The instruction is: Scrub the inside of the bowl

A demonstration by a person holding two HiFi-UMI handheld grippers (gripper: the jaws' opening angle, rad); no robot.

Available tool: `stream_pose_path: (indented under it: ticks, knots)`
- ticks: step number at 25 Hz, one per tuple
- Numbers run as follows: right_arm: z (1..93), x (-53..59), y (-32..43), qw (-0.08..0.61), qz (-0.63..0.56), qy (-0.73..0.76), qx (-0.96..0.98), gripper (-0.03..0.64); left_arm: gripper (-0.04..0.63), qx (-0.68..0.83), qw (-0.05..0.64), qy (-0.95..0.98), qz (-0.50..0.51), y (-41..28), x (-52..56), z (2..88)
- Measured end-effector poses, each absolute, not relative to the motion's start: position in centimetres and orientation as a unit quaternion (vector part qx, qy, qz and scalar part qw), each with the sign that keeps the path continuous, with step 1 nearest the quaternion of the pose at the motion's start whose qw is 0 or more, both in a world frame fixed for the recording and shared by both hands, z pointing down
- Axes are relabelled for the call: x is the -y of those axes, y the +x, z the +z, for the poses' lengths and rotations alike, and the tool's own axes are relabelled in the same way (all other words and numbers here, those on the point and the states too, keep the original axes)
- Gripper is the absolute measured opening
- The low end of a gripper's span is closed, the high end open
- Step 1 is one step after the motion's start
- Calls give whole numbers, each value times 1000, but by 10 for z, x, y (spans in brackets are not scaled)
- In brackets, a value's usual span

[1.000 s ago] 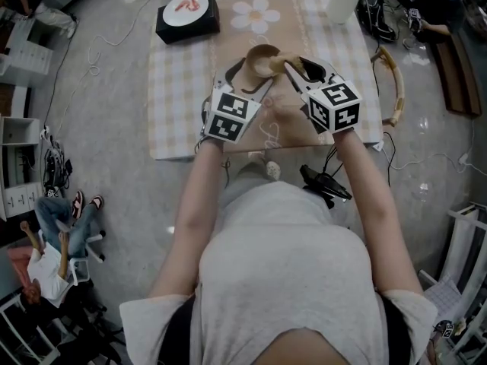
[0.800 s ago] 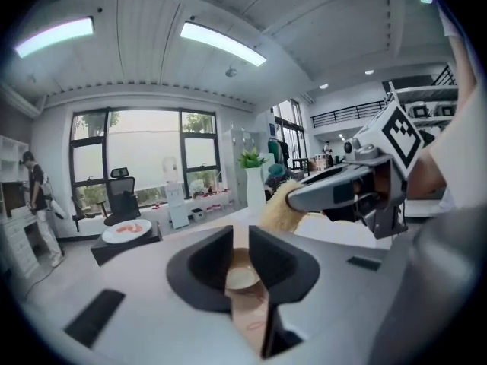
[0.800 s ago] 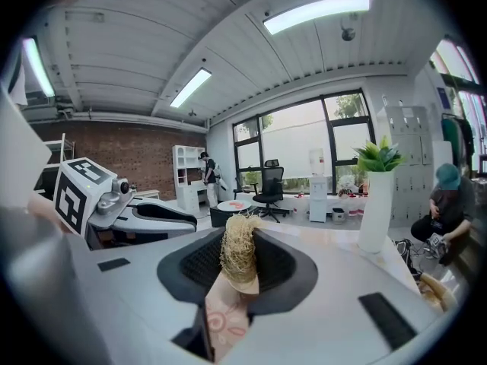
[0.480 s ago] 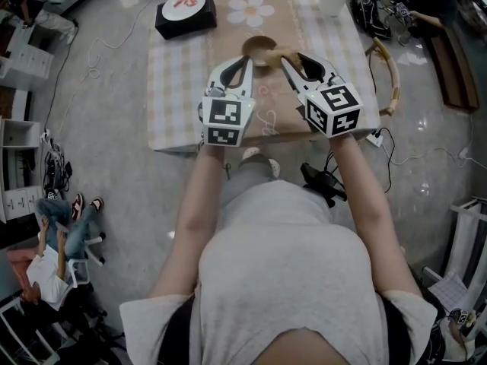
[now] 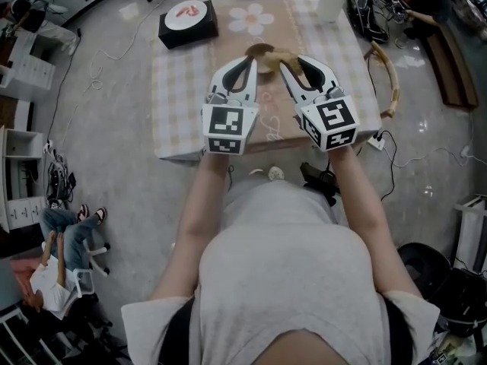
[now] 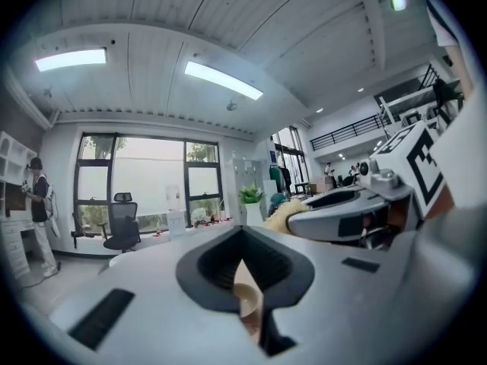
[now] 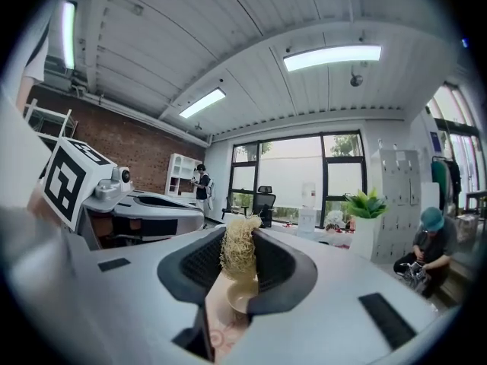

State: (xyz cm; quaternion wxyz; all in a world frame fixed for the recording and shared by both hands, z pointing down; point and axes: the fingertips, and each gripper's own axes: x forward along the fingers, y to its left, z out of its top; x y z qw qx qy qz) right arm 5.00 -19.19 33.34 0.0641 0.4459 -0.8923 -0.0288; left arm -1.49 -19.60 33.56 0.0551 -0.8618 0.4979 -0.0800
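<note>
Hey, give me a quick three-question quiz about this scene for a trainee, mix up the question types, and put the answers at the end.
1. True or false: the right gripper holds a fibrous scrubber between its jaws.
2. What lies on the black box? A a white plate; B a mug; C a sponge.
3. Which gripper grips the bowl?
Key: 1 true; 2 A; 3 the left gripper.

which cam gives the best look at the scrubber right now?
Right gripper view: the scrubber sits dead centre, pinched between the right gripper's fingers, fibres clear. Head view shows only a small tan strip at the tips. Left gripper view catches a yellowish tuft from the side.
</note>
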Motion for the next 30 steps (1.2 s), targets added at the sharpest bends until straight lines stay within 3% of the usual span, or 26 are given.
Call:
stream_pose_path:
  ticks: [12,30]
  knots:
    - [302,186,47,27,-55,476,877,100,9,-497,66,-865,-10,-16,193,302]
    - [279,195,43,7,-91,498,863,98,9,-501,80,-862,13,-12,209,280]
